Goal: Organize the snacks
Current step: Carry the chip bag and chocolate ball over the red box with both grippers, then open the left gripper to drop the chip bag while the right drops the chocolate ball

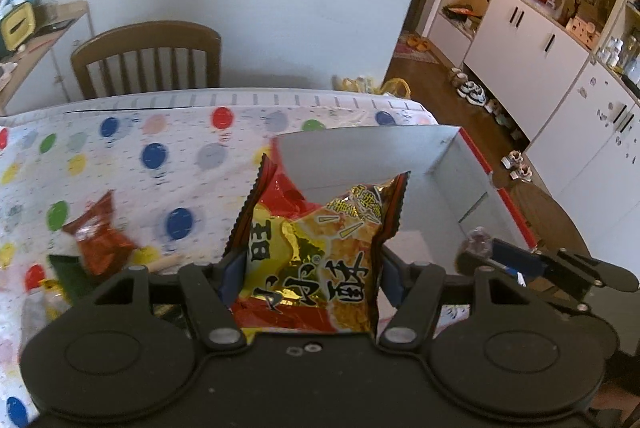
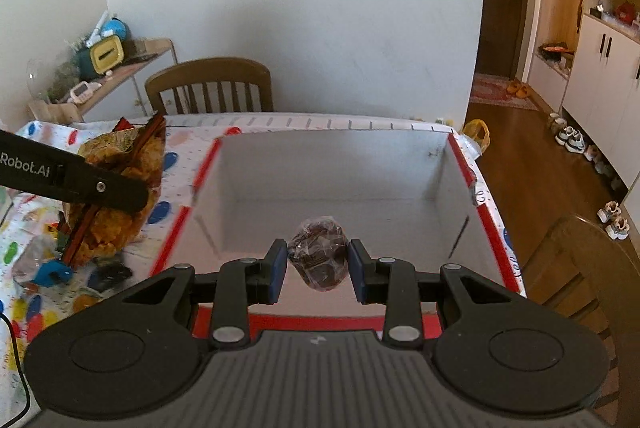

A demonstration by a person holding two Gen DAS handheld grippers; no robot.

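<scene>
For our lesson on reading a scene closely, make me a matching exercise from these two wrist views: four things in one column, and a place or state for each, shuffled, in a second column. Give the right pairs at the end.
Things
1. yellow-and-red snack bag
2. small dark wrapped snack
3. red-edged box
4. reddish-brown packet

Places or states
A. lying on the spotted tablecloth
B. between the right gripper's jaws
C. open, white inside
D. clamped in the left gripper

Pairs: 1-D, 2-B, 3-C, 4-A
</scene>
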